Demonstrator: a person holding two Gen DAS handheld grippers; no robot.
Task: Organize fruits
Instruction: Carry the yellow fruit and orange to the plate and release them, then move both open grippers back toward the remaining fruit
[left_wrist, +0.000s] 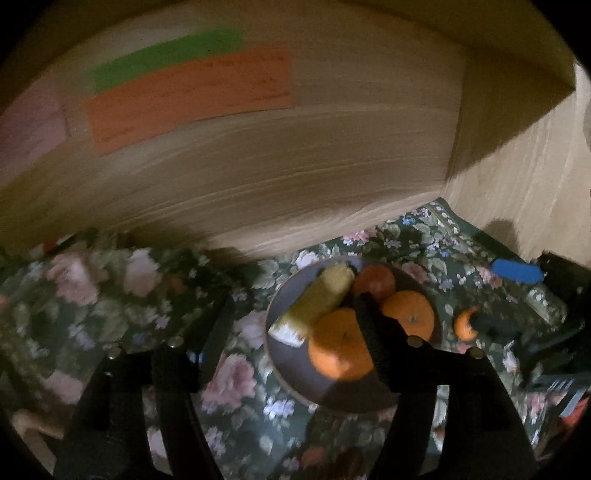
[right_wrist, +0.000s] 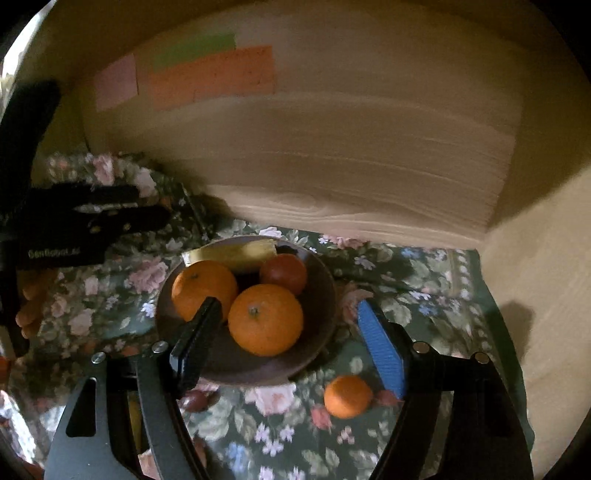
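A dark brown bowl (right_wrist: 321, 295) on a floral cloth holds two oranges (right_wrist: 265, 318), a reddish fruit (right_wrist: 283, 274) and a yellow corn piece (right_wrist: 232, 253). A small tangerine (right_wrist: 347, 396) lies on the cloth in front of the bowl, to its right. My right gripper (right_wrist: 291, 325) is open above the bowl's front, empty, its fingers either side of the front orange. My left gripper (left_wrist: 295, 314) is open and empty, just left of the bowl (left_wrist: 291, 373); it also shows in the right wrist view (right_wrist: 147, 210). The tangerine also shows in the left wrist view (left_wrist: 466, 324).
A wooden wall with orange (left_wrist: 192, 99), green and pink paper notes stands close behind the bowl, and a wooden side wall (right_wrist: 535, 295) stands to the right. A small dark fruit (right_wrist: 195, 400) lies on the cloth in front of the bowl, to its left.
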